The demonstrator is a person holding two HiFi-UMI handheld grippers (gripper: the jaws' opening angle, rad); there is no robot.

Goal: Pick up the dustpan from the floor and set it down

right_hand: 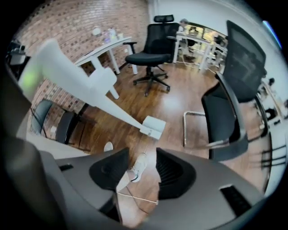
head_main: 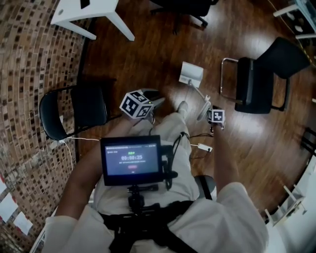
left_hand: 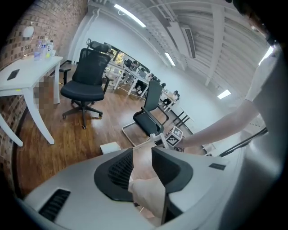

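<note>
The white dustpan [head_main: 191,74] stands on the wooden floor, and its long handle [head_main: 199,93] rises toward my right gripper [head_main: 205,109]. In the right gripper view the handle [right_hand: 85,87] slants from the pan [right_hand: 153,126] to the upper left, outside the jaws. My right gripper [right_hand: 143,168] is open; only a shoe [right_hand: 137,167] and floor show through the gap. My left gripper [head_main: 155,100] hovers over the person's knee, apart from the dustpan. Seen from its own camera, the left gripper [left_hand: 143,166] is open, with trouser cloth behind the gap. That view also catches the pan [left_hand: 110,147].
A black cantilever chair [head_main: 261,79] stands right of the dustpan and a black folding chair [head_main: 74,111] on the left by the brick wall [head_main: 24,74]. A white table [head_main: 94,12] and an office chair [right_hand: 153,56] lie farther off. A white cable [head_main: 203,147] trails near the feet.
</note>
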